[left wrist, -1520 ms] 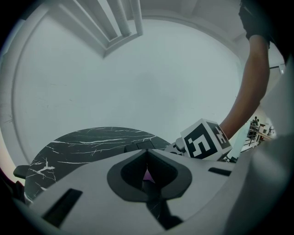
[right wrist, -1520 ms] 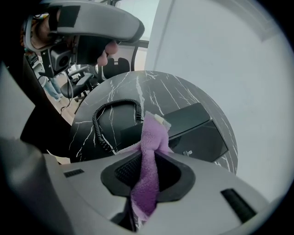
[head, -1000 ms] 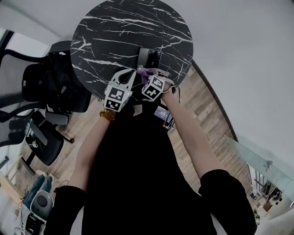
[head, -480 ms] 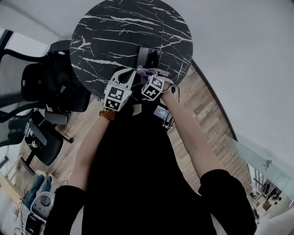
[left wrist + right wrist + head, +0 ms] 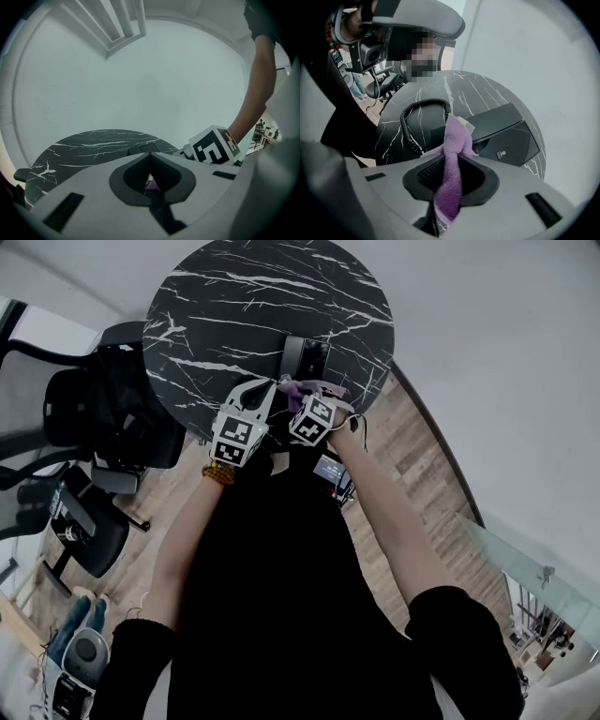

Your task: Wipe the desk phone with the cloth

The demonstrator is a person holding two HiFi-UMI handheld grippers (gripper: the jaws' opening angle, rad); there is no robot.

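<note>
On the round black marble counter [image 5: 234,296], white-veined and filling the top of the head view, the desk phone [image 5: 305,357] sits close to the near edge, toward the right. Left of the counter, black office chairs [image 5: 103,418] stand on the wooden floor [image 5: 412,456].

From the right gripper view the desk phone [image 5: 506,131] is a flat black body lying on the marble just beyond the tongs, with its coiled black cord [image 5: 417,117] looping across the counter on the left of that view.

Both forearms reach forward from the person's dark top, and the two tools are held side by side at the counter's near edge, just short of the phone. The left tongs [image 5: 265,390] are together at their tips; in their own view [image 5: 150,164] only a thin slit shows below the tips, with a sliver of purple in it, and whether anything is pinched there I cannot tell. The right tongs' marker cube [image 5: 213,146] shows just beside them.

The right tongs [image 5: 314,395] are clamped on the purple cloth [image 5: 302,388]. In the right gripper view the tongs [image 5: 451,164] squeeze the cloth [image 5: 452,140] into a narrow upright strip, its free end poking out past the tips toward the phone.
</note>
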